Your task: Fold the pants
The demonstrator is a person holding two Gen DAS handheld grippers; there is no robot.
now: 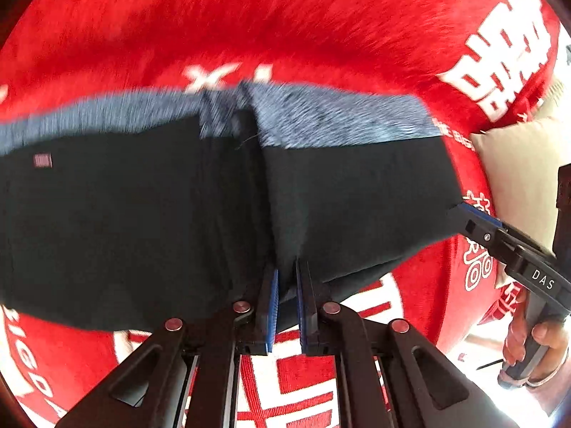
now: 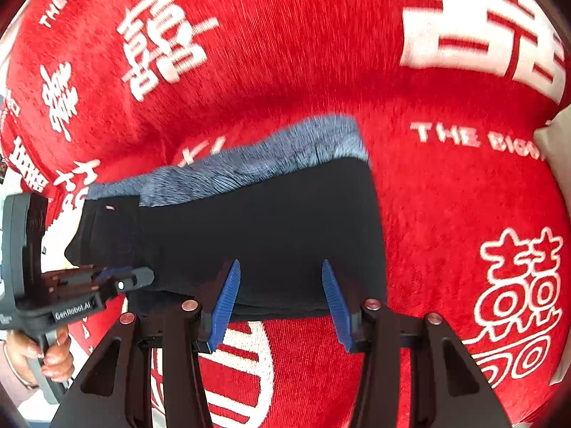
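Dark navy pants [image 1: 142,221] with a blue-grey heathered waistband [image 1: 321,117] lie on a red blanket; they also show in the right wrist view [image 2: 257,224]. My left gripper [image 1: 285,271] is shut on a raised fold of the dark fabric at its near edge. My right gripper [image 2: 282,267] is open, its blue pads [image 2: 226,299] astride the near edge of the pants without closing on it. The right gripper also shows in the left wrist view [image 1: 464,214] at the pants' right edge. The left gripper shows in the right wrist view [image 2: 117,278] at the pants' left edge.
The red blanket [image 2: 285,53] with white characters covers the whole surface. A beige pillow [image 1: 517,171] lies at the right edge. A hand [image 1: 535,342] holds the right gripper's handle.
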